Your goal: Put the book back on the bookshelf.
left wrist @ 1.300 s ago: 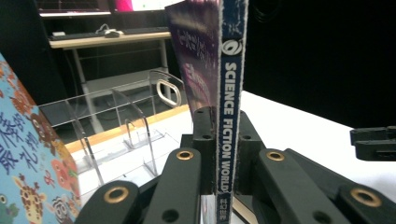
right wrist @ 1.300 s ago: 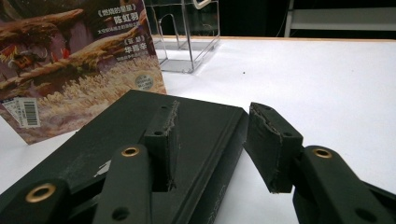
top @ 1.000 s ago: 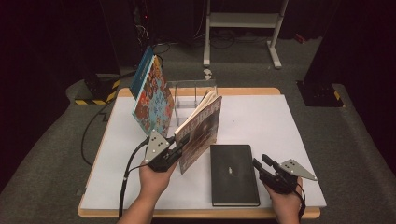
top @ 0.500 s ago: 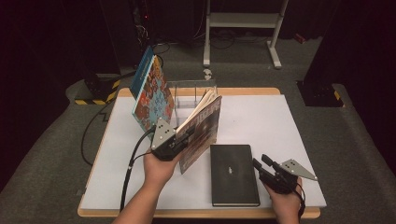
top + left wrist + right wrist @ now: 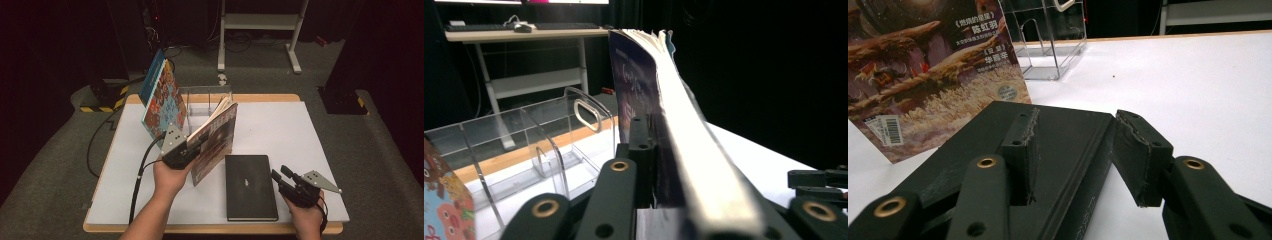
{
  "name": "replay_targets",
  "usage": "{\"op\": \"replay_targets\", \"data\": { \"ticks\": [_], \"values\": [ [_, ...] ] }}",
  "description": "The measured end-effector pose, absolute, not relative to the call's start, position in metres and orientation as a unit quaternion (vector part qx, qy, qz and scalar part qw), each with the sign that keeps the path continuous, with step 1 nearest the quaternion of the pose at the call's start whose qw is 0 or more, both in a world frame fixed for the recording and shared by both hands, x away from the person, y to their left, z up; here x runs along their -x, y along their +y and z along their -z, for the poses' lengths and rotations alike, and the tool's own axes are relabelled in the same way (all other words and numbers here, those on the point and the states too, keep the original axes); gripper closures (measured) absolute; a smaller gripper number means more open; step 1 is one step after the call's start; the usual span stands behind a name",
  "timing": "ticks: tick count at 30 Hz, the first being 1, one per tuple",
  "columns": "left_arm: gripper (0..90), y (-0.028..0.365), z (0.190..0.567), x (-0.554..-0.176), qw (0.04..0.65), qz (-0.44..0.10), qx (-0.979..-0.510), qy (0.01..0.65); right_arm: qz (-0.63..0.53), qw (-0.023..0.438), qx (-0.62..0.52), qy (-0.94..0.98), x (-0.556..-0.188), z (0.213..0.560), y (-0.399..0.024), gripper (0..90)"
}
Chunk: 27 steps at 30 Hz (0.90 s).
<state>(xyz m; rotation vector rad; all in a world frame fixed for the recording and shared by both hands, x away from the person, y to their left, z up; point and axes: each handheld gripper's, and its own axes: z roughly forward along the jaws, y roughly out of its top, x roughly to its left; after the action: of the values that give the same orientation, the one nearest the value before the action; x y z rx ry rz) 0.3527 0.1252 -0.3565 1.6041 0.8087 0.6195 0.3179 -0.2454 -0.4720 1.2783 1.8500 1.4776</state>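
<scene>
Nearest the person, the right hand-held gripper [image 5: 278,174] rests low at the front of the white surface [image 5: 320,145], parked while the other hand works. Its jaws stand partly spread around the near right edge of the flat black hardcover book [image 5: 249,186]; in the right gripper view one pad [image 5: 1020,152] lies over the black cover [image 5: 1058,150] and the other sits just off the edge. Whether the pads press the cover, cannot tell; it looks like a loose straddle, not a pinch.

Just left of that and a little farther, the left hand-held gripper [image 5: 197,146] is clamped on the illustrated softcover book with the dark fantasy cover [image 5: 215,142], standing on its lower edge, slightly fanned at the top. Jaws have just been closing, with the book between them; now pinched tight on the cover and page block [image 5: 684,150]. The upright hold probably readies it to slide into a slot.

Beyond the left gripper's jaws stands the clear acrylic divider rack [image 5: 200,102], slots open [image 5: 534,145]; likely the target. Left of that gripper and farther, a colourful patterned book with a blue spine [image 5: 160,95] leans against the rack's outer end, tilted, likely already filed.
</scene>
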Motion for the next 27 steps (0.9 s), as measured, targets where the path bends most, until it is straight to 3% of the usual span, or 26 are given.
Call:
{"op": "replay_targets", "data": {
  "ticks": [11, 27],
  "values": [
    [83.9, 0.124, 0.355, -0.356, 0.583, -0.279, -0.673, 0.359, -0.541, 0.219, -0.463, 0.668, -0.318, 0.472, -0.247, 53.3],
    [83.9, 0.163, 0.344, -0.365, 0.566, -0.326, -0.636, 0.41, -0.545, 0.215, -0.463, 0.665, -0.319, 0.472, -0.249, 53.4]
  ]
}}
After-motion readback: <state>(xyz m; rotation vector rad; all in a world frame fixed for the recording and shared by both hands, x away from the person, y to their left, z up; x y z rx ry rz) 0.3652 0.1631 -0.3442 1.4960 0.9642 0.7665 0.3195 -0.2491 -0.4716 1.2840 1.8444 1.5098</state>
